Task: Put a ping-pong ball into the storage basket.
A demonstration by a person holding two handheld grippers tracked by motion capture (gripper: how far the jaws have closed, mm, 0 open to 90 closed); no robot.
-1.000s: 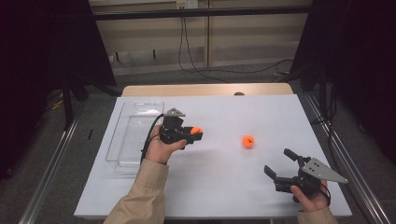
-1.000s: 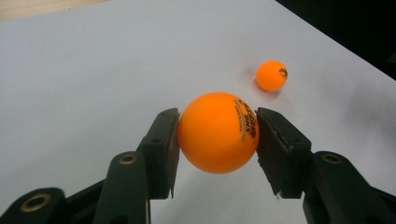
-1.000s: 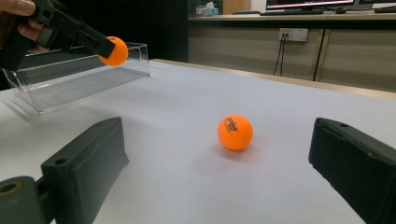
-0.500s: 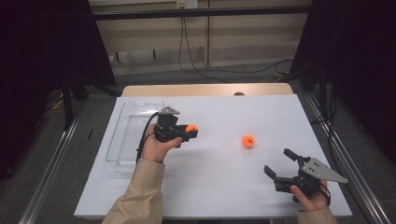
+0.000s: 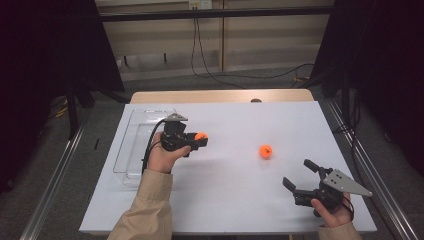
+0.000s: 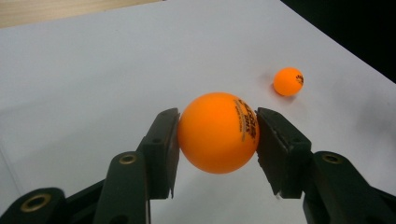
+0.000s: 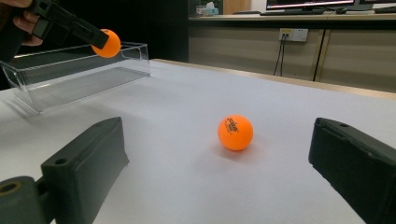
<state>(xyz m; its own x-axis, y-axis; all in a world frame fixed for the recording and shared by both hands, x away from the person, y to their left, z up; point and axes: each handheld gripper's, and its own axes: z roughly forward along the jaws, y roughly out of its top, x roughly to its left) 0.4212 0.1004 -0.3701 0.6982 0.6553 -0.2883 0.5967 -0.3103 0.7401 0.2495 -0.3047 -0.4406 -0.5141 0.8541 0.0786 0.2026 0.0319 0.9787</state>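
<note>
**Around the Table: Surface, Walls and Floor**

We see a white table [image 5: 225,200] with a strip of bare wood [image 5: 200,96] along its far edge, and a small dark object [image 5: 256,100] sitting on that strip. Behind it stands a beige panelled wall, where black cables [image 5: 210,75] hang from a wall socket [image 5: 196,4] and trail across the floor. Black curtains [image 5: 45,60] close in both sides. Metal rails [image 5: 55,185] run along the grey floor, to the left and right of the table. In the right gripper view we make out a counter [image 7: 299,17] above the socket, with a monitor [image 7: 317,3] and a tissue box [image 7: 205,9] on it.
</note>
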